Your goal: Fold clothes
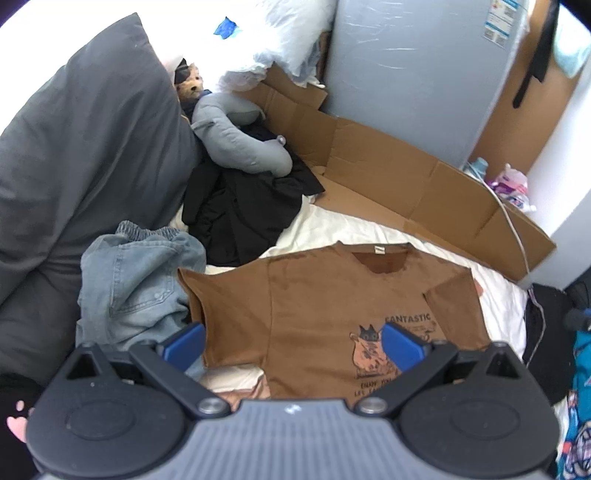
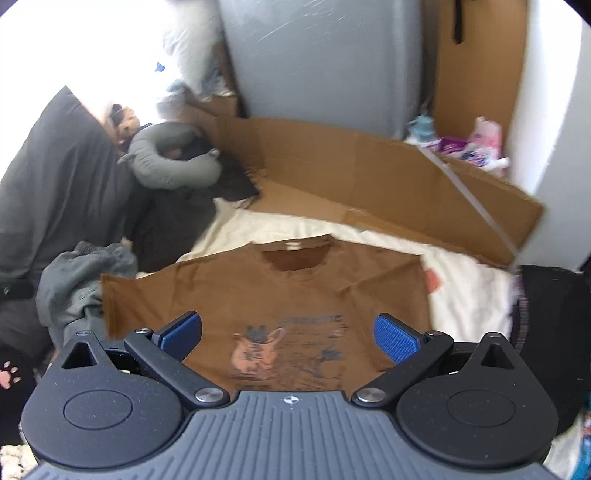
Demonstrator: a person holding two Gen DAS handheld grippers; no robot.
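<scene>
Both the left claw and the right claw hover wide open and empty just above the brown T-shirt, which lies flat, print up, on the bed. It appears unfolded, so folding seems barely begun; beyond and left of the claws, crumpled jeans and a black garment wait.

- My right wrist view was motion-blurred; I couldn't read the brown T-shirt's print.
- In my left view, the left gripper body hid the shirt's hem.
- The sticker text was too small to read.
</scene>
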